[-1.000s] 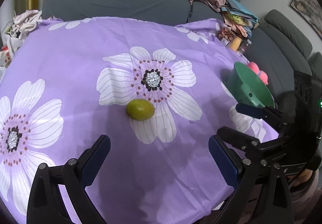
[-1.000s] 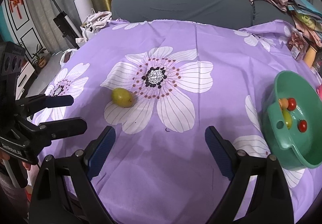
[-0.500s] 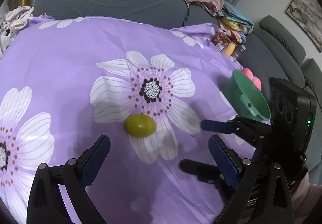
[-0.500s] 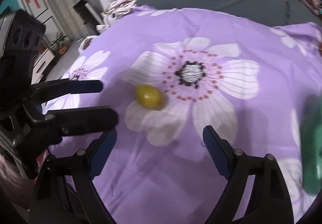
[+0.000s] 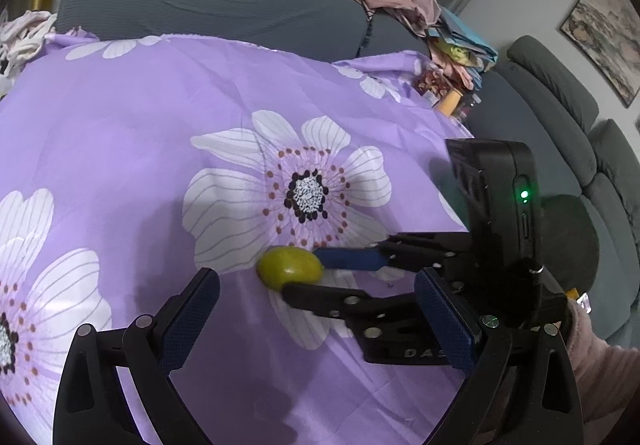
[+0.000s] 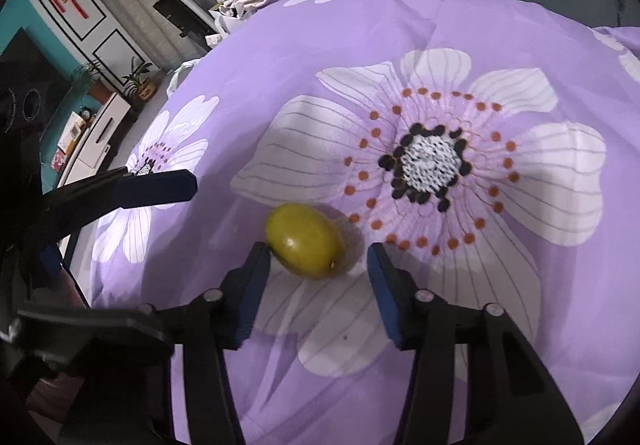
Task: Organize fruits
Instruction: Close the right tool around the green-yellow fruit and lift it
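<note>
On the purple floral surface (image 6: 500, 45) lies the green fruit (image 6: 306, 240), between my right tongs (image 6: 316, 257), released and straddling it; left tongs (image 5: 316, 309) wait released. Next I clench gently.

Right gripper (image 6: 318, 271) low over the cloth, jaws parted wide — reaching in front of the left gripper (image 5: 316, 319), which hung back, jaws spread too.

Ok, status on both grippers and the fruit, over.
Right gripper open, fingers either side of the oval green fruit. Left gripper open, empty. Fruit on purple flowered cloth, nothing blocking.
</note>
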Demonstrator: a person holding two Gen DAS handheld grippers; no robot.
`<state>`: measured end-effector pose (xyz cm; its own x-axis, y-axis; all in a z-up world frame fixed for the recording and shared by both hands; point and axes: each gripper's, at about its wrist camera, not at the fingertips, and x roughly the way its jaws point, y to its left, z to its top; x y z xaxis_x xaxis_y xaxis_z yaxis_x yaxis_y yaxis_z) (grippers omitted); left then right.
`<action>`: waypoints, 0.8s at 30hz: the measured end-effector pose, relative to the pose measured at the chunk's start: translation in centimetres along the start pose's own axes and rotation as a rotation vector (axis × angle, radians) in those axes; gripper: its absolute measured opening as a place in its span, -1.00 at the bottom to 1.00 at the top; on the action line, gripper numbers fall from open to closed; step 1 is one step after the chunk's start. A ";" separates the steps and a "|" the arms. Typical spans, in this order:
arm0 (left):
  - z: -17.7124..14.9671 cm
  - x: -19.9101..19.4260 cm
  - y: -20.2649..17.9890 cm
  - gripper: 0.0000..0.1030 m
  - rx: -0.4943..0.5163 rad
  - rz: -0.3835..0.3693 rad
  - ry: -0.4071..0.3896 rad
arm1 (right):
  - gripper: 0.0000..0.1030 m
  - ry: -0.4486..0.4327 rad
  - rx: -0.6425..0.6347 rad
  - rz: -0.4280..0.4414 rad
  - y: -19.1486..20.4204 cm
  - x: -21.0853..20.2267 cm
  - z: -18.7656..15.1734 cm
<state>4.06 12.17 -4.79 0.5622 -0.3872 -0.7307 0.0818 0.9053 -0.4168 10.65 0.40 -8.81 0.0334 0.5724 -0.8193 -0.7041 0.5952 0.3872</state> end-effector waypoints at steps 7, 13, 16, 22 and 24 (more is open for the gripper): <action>0.6 1.6 -1.0 0.90 0.024 -0.014 0.038 | -0.40 0.000 0.005 -0.014 -0.7 -1.3 -0.9; 0.8 3.0 -2.5 0.90 0.067 -0.010 0.080 | -0.64 0.035 0.021 -0.064 -2.1 -2.5 -2.7; 0.8 3.3 -2.4 0.90 0.067 0.001 0.088 | 0.23 0.010 0.026 -0.074 -2.5 -3.0 -2.6; 2.0 4.1 -2.1 0.90 0.058 -0.023 0.109 | 0.35 -0.004 -0.010 -0.095 -2.7 -2.7 -0.7; 2.6 4.6 -2.3 0.90 0.066 -0.016 0.115 | 0.23 -0.002 -0.018 -0.084 -2.9 -2.4 -0.5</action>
<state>8.59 8.75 -5.82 0.4622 -0.4162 -0.7830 0.1461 0.9067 -0.3957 12.27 -2.97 -8.14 0.0944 0.5222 -0.8476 -0.7117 0.6307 0.3094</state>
